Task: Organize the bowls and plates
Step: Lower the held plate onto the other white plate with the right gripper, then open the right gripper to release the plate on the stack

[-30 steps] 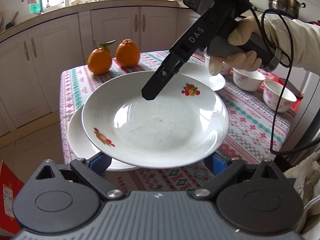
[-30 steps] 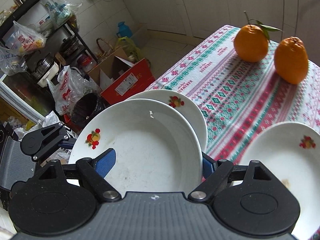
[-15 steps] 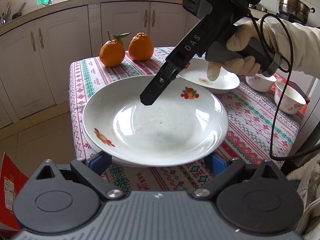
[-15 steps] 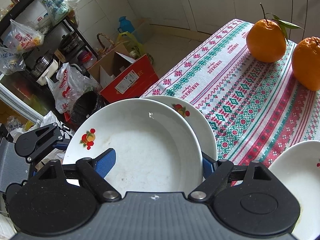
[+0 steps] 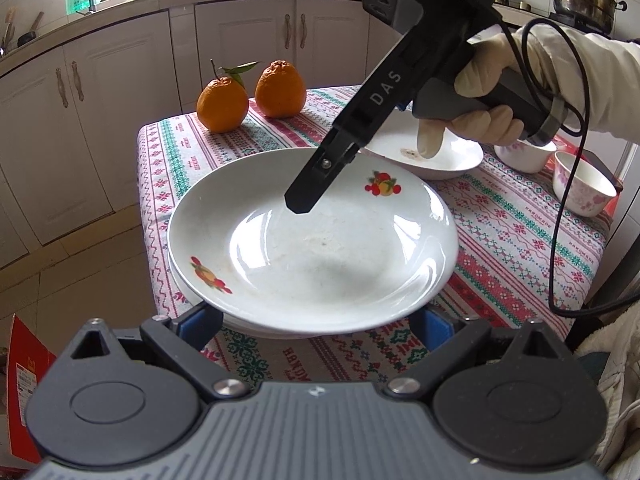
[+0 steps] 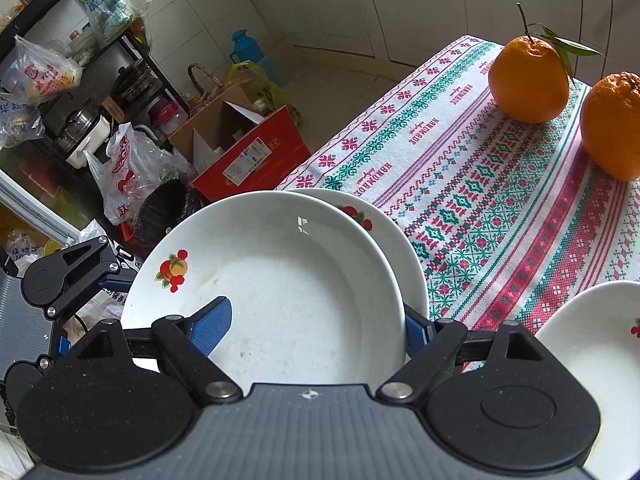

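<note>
A white fruit-motif plate [image 5: 320, 248] hangs just over a matching lower plate [image 5: 178, 280] at the table's near-left corner. My left gripper [image 5: 314, 326] has its blue pads pressed against the upper plate's near rim, one on each side. In the right wrist view this upper plate [image 6: 280, 280] is offset from the lower plate [image 6: 400, 248], and the left gripper [image 6: 92, 312] meets its left rim. My right gripper [image 6: 314, 328] stands wide, one finger inside the plate and one outside its rim. From the left wrist, the right gripper [image 5: 304, 200] slants down over the plate.
A third plate [image 5: 432, 152] lies behind, under a gloved hand [image 5: 480, 96]. Two small bowls [image 5: 584, 188] sit at the right edge. Two oranges [image 5: 222, 106] stand at the far left of the patterned cloth [image 5: 520, 232]. A red box [image 6: 248, 148] and bags crowd the floor.
The upper plate and both grippers have moved together across the table, so the upper plate now covers most of the lower one. Neither gripper's jaws have changed.
</note>
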`<state>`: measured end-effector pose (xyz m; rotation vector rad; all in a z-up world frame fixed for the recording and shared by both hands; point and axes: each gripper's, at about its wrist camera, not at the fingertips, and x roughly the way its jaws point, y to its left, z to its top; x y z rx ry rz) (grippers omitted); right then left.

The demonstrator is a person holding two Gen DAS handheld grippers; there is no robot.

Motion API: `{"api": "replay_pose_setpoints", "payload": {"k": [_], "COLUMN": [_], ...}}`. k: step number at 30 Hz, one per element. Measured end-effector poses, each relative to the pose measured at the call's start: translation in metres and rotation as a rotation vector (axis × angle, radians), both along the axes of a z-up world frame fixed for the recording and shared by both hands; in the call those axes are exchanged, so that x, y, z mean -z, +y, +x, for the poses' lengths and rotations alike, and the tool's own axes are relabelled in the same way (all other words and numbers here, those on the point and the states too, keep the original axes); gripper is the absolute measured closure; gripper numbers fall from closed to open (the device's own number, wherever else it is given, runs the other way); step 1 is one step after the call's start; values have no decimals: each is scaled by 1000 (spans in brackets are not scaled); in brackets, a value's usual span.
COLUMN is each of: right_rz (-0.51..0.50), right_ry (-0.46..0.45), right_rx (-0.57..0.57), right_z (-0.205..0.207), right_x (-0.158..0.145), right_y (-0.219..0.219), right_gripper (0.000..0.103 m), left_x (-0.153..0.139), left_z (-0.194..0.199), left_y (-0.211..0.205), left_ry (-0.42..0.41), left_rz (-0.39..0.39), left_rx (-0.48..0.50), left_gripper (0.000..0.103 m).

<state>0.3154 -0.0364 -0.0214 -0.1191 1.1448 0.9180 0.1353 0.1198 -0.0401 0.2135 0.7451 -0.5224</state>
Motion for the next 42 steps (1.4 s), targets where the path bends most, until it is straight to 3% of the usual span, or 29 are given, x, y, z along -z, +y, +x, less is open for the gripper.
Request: {"api": "replay_pose_setpoints", "payload": {"k": [23,42], "right_rz": [-4,-32], "right_ry": [-9,-45], "right_rx": [18,55], "right_z": [-7,-24], "right_x": [-6,-14], "right_y": [-9,-17], "right_gripper": [13,13], "left_x": [4,5], "left_z": [8,5], "left_y": [8,5], "left_ry": [26,-17], "left_rz": [4,21], "left_rx": [-50,-47], "left_gripper": [4,3]}}
